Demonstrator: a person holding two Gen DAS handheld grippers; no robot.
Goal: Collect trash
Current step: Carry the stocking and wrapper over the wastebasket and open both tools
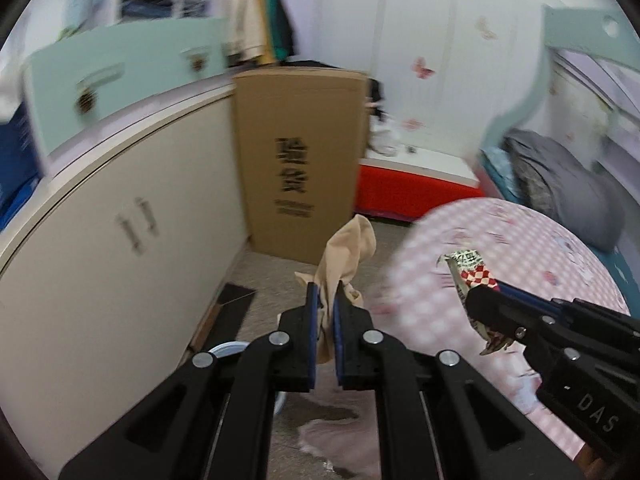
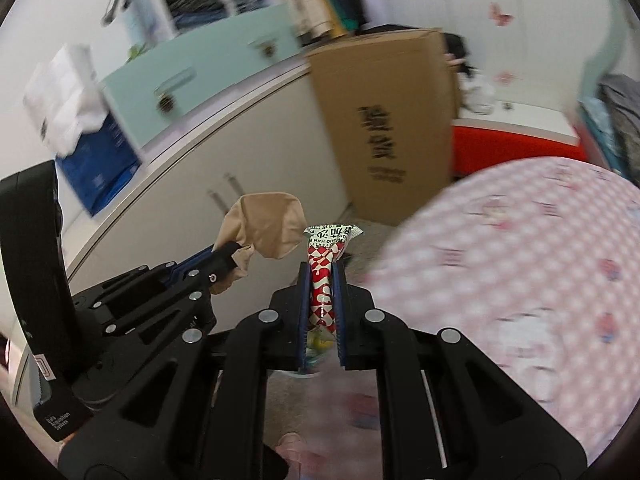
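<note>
Bedroom floor, pink bed, and two bits of trash held up in the air.

Both pieces look picked up already, so the job seems about halfway; what is left, I think, is to carry them to a bin, and a round white rim (image 1: 229,349) low by the cabinet (image 1: 120,240) might be one, but I cannot tell. Left gripper (image 1: 325,304) has its fingers (image 1: 311,320) squeezed almost together on a tan cloth (image 1: 348,256). Right gripper (image 2: 321,292) has its fingers (image 2: 305,304) pinching a red and white wrapper (image 2: 326,256). Both things hang over the floor beside the bed (image 2: 520,260), near a big cardboard box (image 1: 300,152).
</note>
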